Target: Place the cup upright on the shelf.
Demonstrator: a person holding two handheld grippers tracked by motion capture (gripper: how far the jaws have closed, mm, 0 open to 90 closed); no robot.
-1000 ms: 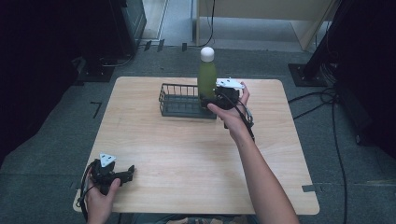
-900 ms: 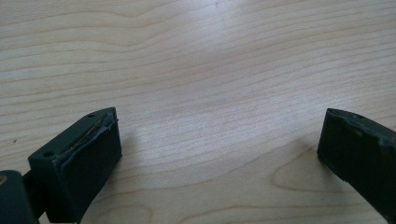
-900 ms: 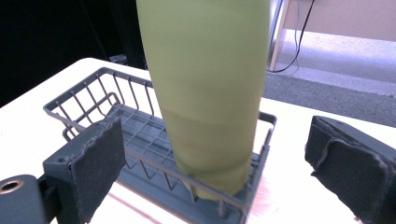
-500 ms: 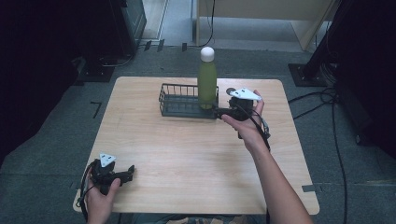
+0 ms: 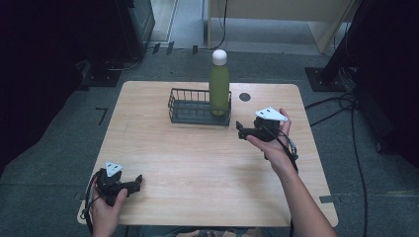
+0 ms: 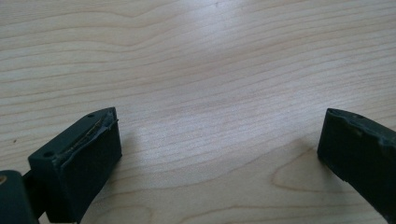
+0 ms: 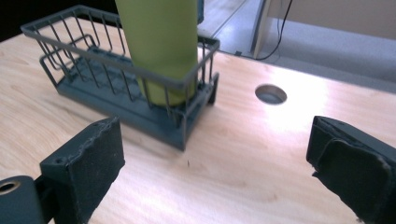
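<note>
A green bottle (image 5: 219, 86) with a white cap stands upright in the right end of a dark wire basket (image 5: 190, 113) at the back of the wooden table (image 5: 197, 163). My right gripper (image 5: 240, 131) hovers to the right of the basket and nearer than it, pointing left. It is open, its jaws have just opened a little further, and nothing is between them. In the right gripper view (image 7: 215, 140) the bottle (image 7: 159, 42) and the basket (image 7: 116, 108) lie ahead, apart from the jaws. My left gripper (image 5: 138, 182) rests at the front left corner, open (image 6: 219, 126) over bare wood.
A round hole (image 5: 244, 97) is cut in the table just right of the basket, seen also as the hole (image 7: 271, 94) ahead of the right jaws. Cables (image 5: 346, 103) trail on the floor to the right. Dark equipment stands beyond the table's far and side edges.
My right gripper has drawn back from the bottle, to the right and toward the person, a little lower. The bottle stays upright in the basket. The left gripper has not moved.
</note>
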